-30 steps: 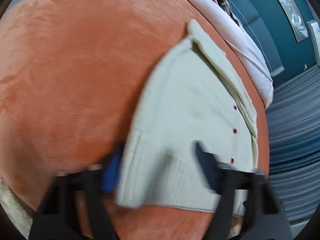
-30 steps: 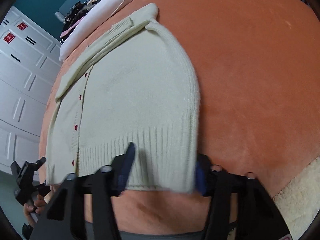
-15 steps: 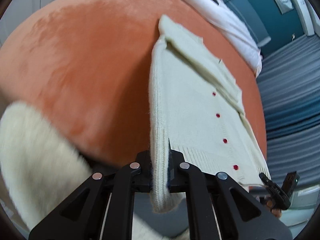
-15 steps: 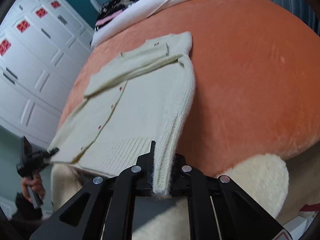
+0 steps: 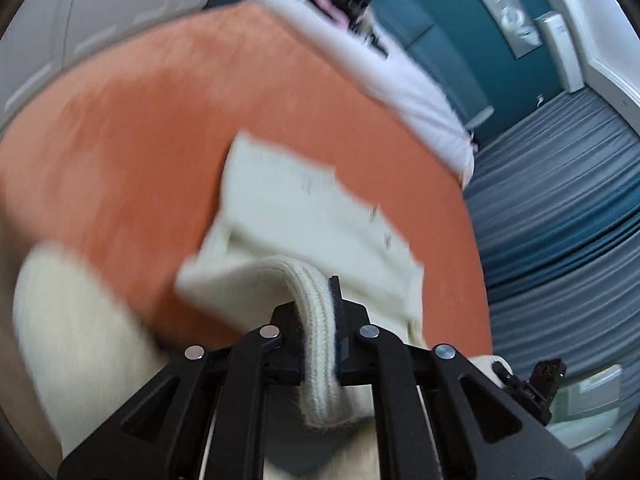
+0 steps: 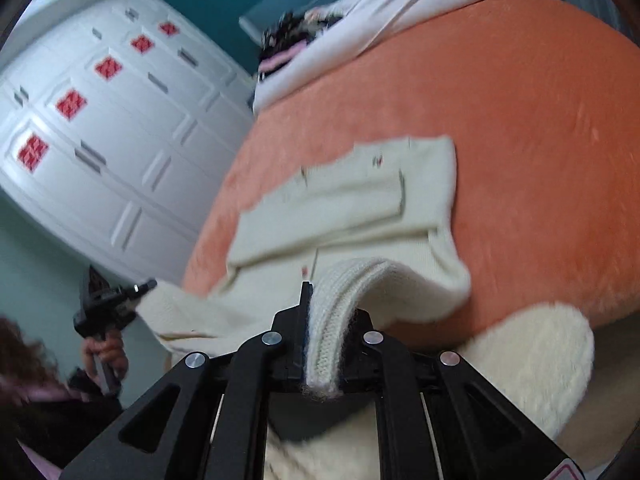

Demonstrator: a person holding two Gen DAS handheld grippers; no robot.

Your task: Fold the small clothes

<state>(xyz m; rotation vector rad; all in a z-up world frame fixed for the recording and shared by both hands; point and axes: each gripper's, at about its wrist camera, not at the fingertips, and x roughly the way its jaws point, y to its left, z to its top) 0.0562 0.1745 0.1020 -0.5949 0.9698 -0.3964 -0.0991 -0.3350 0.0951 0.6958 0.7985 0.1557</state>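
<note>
Both claws are clamped on the ribbed hem of the cream knit cardigan (image 5: 316,216): the left gripper (image 5: 320,340) pinches one near corner, the right gripper (image 6: 324,344) pinches the other, and the hem arches up off the orange blanket (image 5: 140,128) with its edge poking through each closed pair of fingers. The cardigan's far part, folded sleeve across the chest, lies flat on the blanket, with a fluffy cream rug (image 6: 532,364) at the near edge and white bedding (image 5: 396,80) far beyond; everything is motion-blurred.
</note>
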